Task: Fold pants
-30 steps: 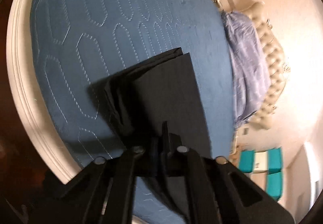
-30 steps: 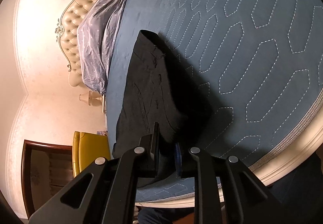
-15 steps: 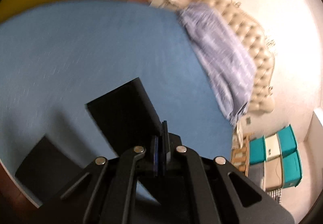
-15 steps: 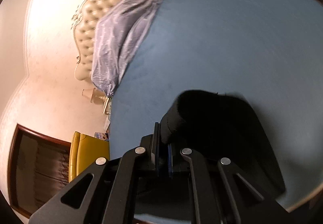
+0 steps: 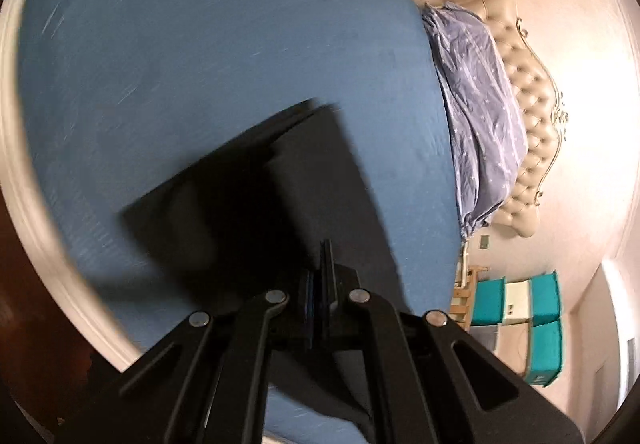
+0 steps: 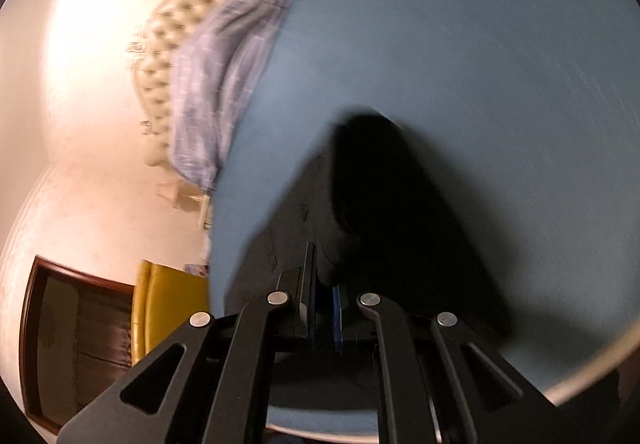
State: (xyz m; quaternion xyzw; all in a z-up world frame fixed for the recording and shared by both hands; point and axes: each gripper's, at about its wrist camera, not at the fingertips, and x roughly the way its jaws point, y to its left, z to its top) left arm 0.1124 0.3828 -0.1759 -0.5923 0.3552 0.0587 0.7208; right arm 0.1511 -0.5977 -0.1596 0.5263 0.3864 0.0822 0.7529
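The black pants [image 5: 312, 184] lie partly folded on the round blue quilted bed cover [image 5: 200, 44], blurred by motion. My left gripper [image 5: 325, 276] is shut on their near edge, and the cloth runs away from the fingertips. In the right wrist view the pants [image 6: 380, 184] bulge up as a dark fold over the blue cover [image 6: 480, 44]. There my right gripper [image 6: 322, 284] is shut on the black fabric, with only a thin gap showing between its pads. Where exactly each pad bites is lost in the dark cloth.
A lilac duvet [image 5: 476, 104] and a tufted cream headboard [image 5: 532, 132] lie beyond the cover. The white bed rim [image 5: 24, 204] curves along the left. A yellow chair [image 6: 168, 304], a dark wooden door [image 6: 72, 332] and teal storage bins [image 5: 516, 300] stand around the room.
My right gripper's jaws have narrowed onto the pants and lifted their edge into a raised fold. The left view swung away with the cloth and came back, and both views are now blurred.
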